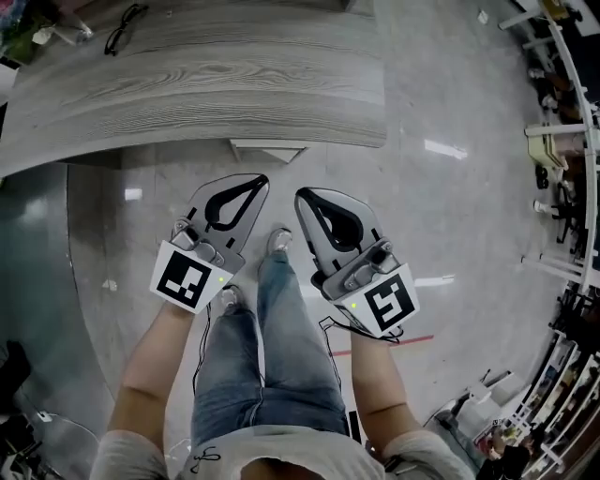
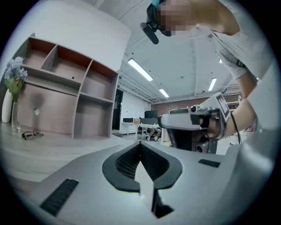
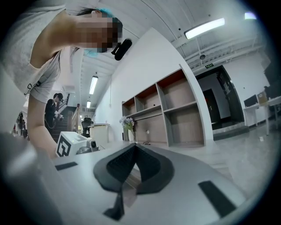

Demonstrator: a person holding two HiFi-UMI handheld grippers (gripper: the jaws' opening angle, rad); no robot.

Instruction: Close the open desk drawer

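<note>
A grey wood desk point(image 1: 216, 84) fills the top of the head view. Under its front edge a pale drawer front point(image 1: 269, 147) sticks out a little. My left gripper point(image 1: 260, 180) and right gripper point(image 1: 301, 196) hang side by side below the drawer, tips pointing toward it and short of touching it. Both are shut with nothing between the jaws. In the left gripper view the left gripper's point(image 2: 140, 143) jaws meet, with the desk top beyond. The right gripper's point(image 3: 133, 145) jaws meet likewise in the right gripper view. Neither gripper view shows the drawer.
Black glasses point(image 1: 125, 28) lie on the desk's far left, near a vase of flowers point(image 2: 11, 94) and an open shelf unit point(image 2: 66, 88). The person's legs in jeans point(image 1: 272, 356) stand on the glossy floor. Racks and clutter point(image 1: 562, 141) line the right side.
</note>
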